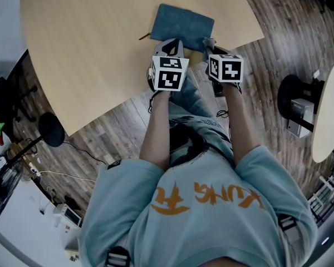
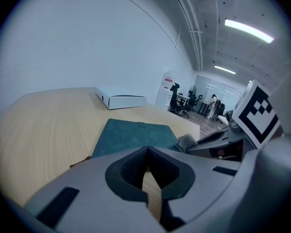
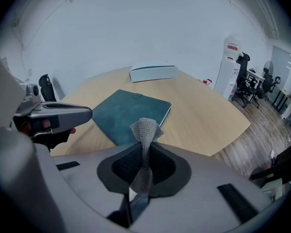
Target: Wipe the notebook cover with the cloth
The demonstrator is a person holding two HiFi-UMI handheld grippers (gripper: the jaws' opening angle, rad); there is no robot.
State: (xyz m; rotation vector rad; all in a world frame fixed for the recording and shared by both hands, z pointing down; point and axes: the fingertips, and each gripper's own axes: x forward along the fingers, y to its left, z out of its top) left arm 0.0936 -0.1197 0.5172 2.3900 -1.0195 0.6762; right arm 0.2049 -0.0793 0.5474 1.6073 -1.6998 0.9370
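Right gripper [image 3: 144, 155] fingers clamped on cloth [image 3: 145, 129]; left gripper [image 2: 148, 171] fingers together, empty. Notebook [image 2: 136, 135] flat on bench [image 1: 89, 49] just ahead; white box [image 2: 121, 100] beyond.

Pale wood desk [image 1: 83, 49], rounded corners. Closed teal notebook [image 1: 182, 22] flat by desk's near edge, toward right corner. Left gripper [image 1: 171, 42] and right gripper [image 1: 210, 43] side by side at notebook's near edge, marker cubes facing up. Scrap of grey cloth [image 1: 206, 40] at right gripper's fingers. Bare forearms and light blue shirt [image 1: 211, 216] with orange print below. Plank floor [image 1: 117, 127] off desk's near edge.
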